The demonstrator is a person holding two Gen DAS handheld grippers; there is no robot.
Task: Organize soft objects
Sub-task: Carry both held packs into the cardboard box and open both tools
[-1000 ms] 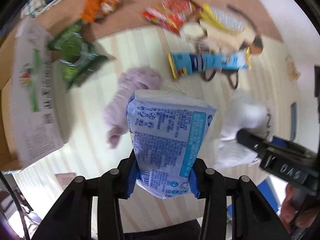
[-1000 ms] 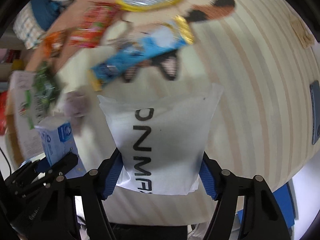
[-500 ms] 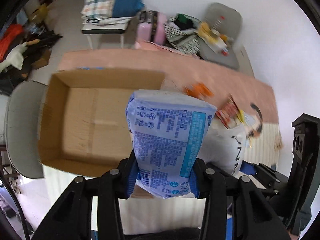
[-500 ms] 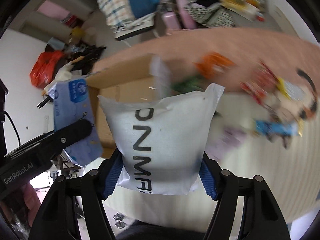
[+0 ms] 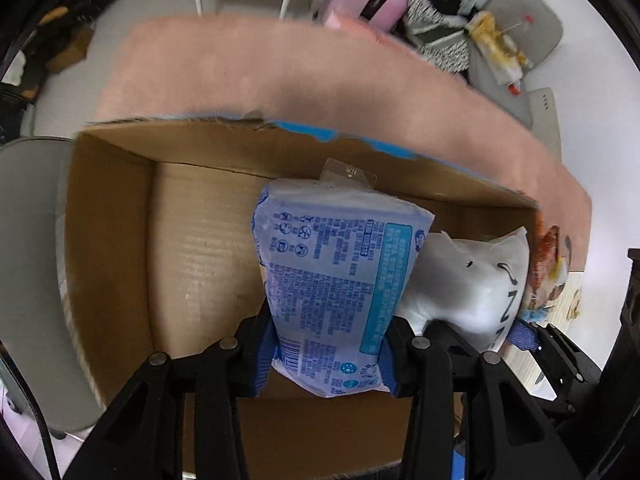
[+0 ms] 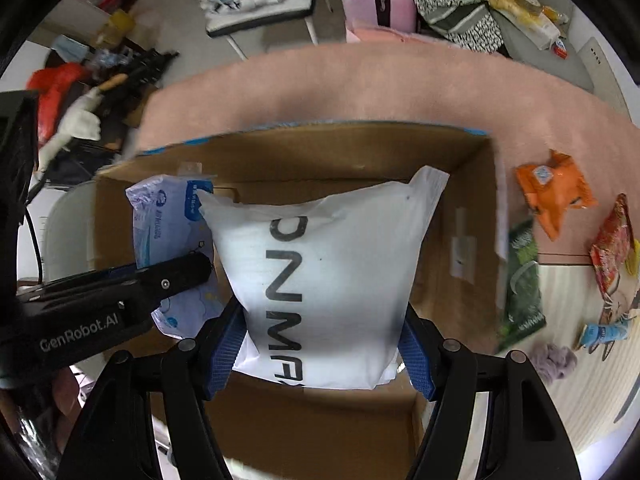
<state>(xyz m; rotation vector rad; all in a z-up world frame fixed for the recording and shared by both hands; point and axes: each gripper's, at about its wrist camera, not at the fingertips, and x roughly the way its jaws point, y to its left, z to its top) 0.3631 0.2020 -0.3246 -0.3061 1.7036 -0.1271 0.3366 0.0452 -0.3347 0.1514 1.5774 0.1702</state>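
My left gripper (image 5: 326, 354) is shut on a blue-printed soft pack (image 5: 336, 280), which hangs over the open cardboard box (image 5: 192, 248). Over the same box (image 6: 460, 184), my right gripper (image 6: 320, 354) is shut on a white soft bag with black letters (image 6: 324, 280). The two packs hang side by side: in the left wrist view the white bag (image 5: 464, 280) shows to the right, and in the right wrist view the blue pack (image 6: 168, 224) and the left gripper's finger (image 6: 160, 280) show to the left. I see only bare cardboard on the box floor.
Snack packets lie on the pink mat and striped floor right of the box: an orange one (image 6: 554, 196), a green one (image 6: 522, 280), a red one (image 6: 612, 252). A purple fluffy thing (image 6: 554, 360) lies nearby. A grey chair (image 5: 28, 280) stands left of the box. Clutter lines the back wall.
Both grippers swung with their packs from above the floor strewn with snacks to above the open cardboard box. Neither grip has changed.
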